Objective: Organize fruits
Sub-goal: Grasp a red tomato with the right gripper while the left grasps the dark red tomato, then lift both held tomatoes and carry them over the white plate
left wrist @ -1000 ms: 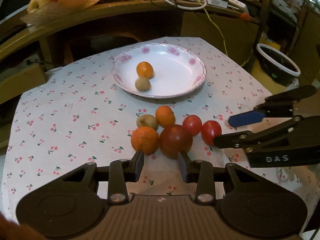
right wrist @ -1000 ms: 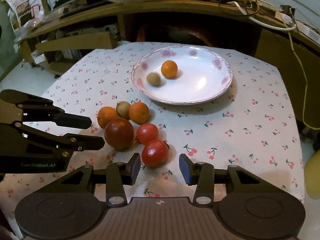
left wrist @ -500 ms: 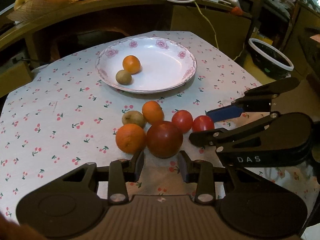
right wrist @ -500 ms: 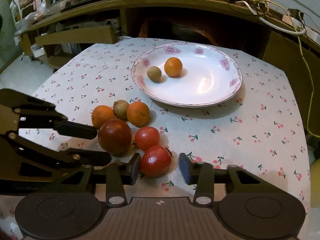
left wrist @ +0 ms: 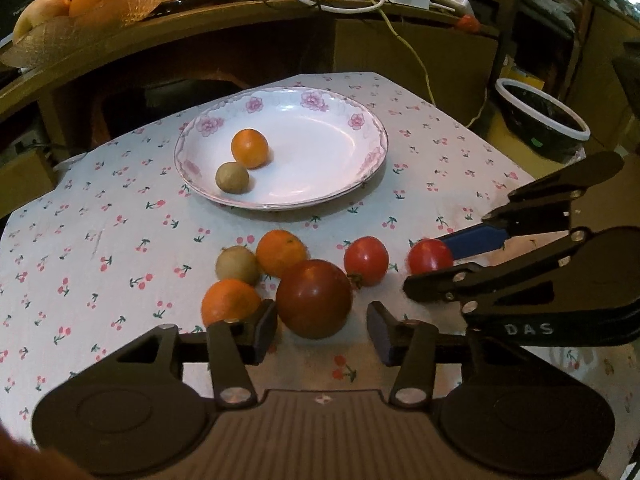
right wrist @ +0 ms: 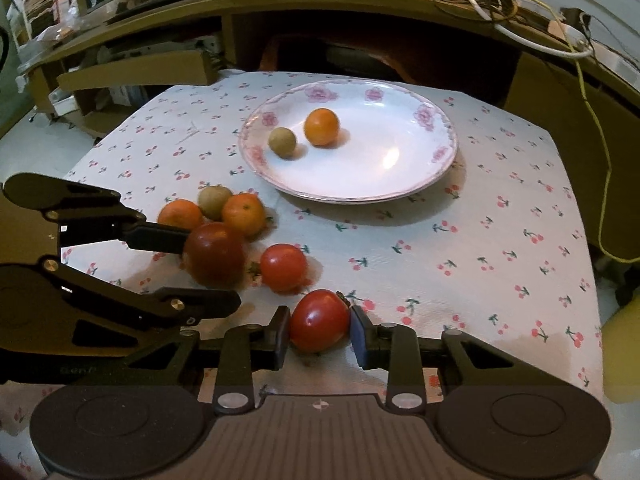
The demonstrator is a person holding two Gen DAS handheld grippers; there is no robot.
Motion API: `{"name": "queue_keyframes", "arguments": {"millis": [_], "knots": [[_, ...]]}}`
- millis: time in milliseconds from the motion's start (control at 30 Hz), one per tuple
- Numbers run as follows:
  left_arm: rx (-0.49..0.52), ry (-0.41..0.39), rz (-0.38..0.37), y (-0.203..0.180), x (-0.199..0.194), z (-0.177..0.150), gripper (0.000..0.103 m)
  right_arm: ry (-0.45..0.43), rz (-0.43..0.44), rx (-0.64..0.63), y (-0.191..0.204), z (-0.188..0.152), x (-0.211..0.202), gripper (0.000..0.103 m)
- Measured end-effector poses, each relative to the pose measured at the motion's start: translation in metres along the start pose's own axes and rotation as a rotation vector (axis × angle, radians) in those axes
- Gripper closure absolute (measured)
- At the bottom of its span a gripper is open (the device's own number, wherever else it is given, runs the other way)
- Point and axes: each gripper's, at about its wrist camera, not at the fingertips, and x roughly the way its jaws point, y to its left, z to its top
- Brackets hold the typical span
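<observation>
- Right wrist view: your right tongs (right wrist: 320, 334) are closed down on a red tomato (right wrist: 319, 319), one pad on each side, low over the cherry-print counter (right wrist: 480, 240).
- Left wrist view: your left tongs (left wrist: 322, 330) are spread wide around the big dark red tomato (left wrist: 314, 298); I can't see either pad touching it.
- A second red tomato (right wrist: 283, 267) sits just beyond the gripped one.
- Two oranges (left wrist: 230, 303) (left wrist: 281, 252) and a small brown fruit (left wrist: 237, 265) are bunched up against the dark tomato.
- The flowered plate (left wrist: 360, 120) further back holds one orange (left wrist: 249, 148) and one brown fruit (left wrist: 232, 176), side by side.
</observation>
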Motion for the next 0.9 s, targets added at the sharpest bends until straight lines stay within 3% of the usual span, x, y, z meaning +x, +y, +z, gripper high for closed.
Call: {"name": "queue_keyframes", "arguments": {"millis": [233,367,900], "knots": [[-0.013,-0.002,0.023,0.001,0.008,0.001,0.050,0.008,-0.007,0.016,-0.005,0.000,-0.001,0.071],[-0.031,-0.004,0.030,0.004,0.007,0.002,0.058,0.012,-0.005,0.017,-0.005,0.000,-0.002,0.071],[0.023,0.049,-0.004,0.000,-0.019,-0.025,0.058,0.019,0.024,-0.072,0.014,-0.013,-0.009,0.070]]}}
